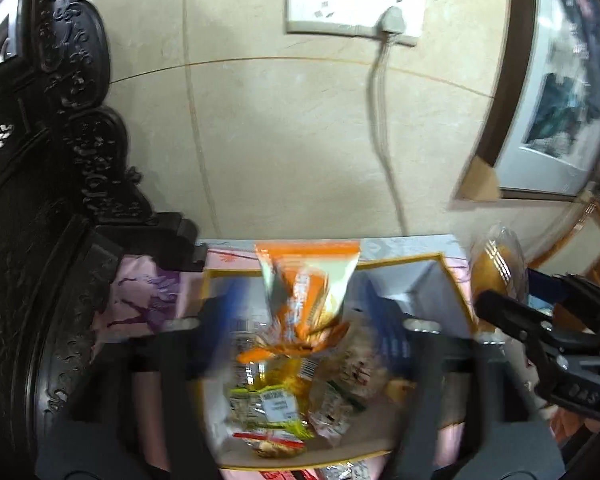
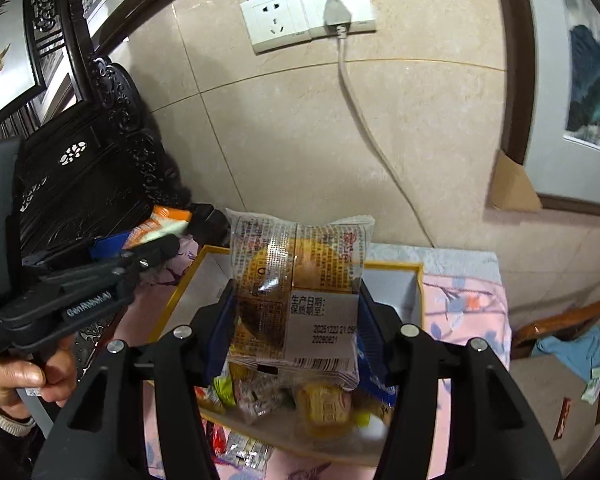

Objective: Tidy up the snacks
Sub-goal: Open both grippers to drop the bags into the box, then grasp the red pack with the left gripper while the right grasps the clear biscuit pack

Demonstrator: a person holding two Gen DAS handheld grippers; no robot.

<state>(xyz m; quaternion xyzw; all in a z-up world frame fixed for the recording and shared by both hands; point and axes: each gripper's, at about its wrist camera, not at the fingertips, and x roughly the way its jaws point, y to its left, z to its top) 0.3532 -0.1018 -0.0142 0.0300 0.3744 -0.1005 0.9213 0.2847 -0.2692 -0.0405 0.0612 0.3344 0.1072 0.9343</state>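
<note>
The right gripper's blue-padded fingers clamp a clear-wrapped yellow cake packet, its long axis upright, directly above the gold-rimmed white cardboard box of snacks. The left gripper stands wide apart; an orange foil snack bag hangs unpinched between its fingers, over the box.

We see both fisheye views lit by soft, even indoor light, fairly bright on the beige wall, with no hard shadows. The left wrist view is smeared by motion blur: the orange snack packet at centre and the packets toward six o'clock are streaked, and the wall socket at twelve o'clock is soft. The right wrist view is sharper; print on the clear cake packet is readable, with small glare on its film. Straight lines bow toward the rims, and black vignetting fills the corners.
</note>
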